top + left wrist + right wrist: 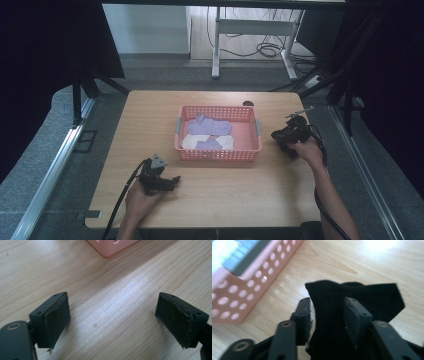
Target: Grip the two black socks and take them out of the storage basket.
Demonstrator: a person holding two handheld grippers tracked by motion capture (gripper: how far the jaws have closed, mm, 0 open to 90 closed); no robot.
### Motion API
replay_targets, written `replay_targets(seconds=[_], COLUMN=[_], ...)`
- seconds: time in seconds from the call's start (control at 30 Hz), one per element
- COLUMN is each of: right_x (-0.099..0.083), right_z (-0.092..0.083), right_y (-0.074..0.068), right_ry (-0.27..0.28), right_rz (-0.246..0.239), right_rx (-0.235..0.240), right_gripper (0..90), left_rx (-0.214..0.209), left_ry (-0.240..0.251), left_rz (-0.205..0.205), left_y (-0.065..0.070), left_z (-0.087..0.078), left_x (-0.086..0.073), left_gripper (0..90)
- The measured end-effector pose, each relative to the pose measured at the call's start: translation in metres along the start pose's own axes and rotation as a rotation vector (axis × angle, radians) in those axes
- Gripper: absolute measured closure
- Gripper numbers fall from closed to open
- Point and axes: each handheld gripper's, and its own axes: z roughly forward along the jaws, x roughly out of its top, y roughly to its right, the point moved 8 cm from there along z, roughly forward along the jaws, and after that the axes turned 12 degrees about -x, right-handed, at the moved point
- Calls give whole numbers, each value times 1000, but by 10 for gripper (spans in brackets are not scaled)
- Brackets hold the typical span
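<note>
High view: left gripper (159, 179) lies low near the front-left edge of the table (210, 200), held in the left hand (137, 197); forearm comes in from the bottom; jaws stand wide apart w/ nothing between them, just bare wood in the left gripper view; right gripper (286, 136) sits by the table's right edge, just beside the pink basket (218, 155), right hand (309, 150) wrapped round it; arm bent, coming from the bottom-right corner; right gripper view: black sock (362, 296) sits between the jaws, lying on the wood; jaws part open, pads loose on it; basket is mid-table w/ purple & white cloths (210, 132) inside; table is light wood; grey floor all round; white desk legs (216, 45) & cables at the back.
</note>
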Motion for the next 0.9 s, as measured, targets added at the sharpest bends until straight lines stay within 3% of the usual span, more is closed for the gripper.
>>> replay_targets(seconds=[0.1, 0.4, 0.8, 0.9], right_x=[5, 12, 6, 1], right_z=[-13, -45, -75, -81], right_y=[-1, -9, -23, -32], right_ry=[39, 116, 158, 168], right_rz=[-6, -58, -89, -105], right_rx=[-3, -9, 3, 3], right_gripper=[426, 295, 193, 154], left_rx=[0, 0, 0, 1], left_ry=[0, -4, -4, -5], left_rz=[0, 3, 3, 8], left_y=[0, 0, 0, -1], left_z=[0, 0, 0, 0], left_x=[0, 0, 0, 0], left_gripper=[122, 122, 122, 122])
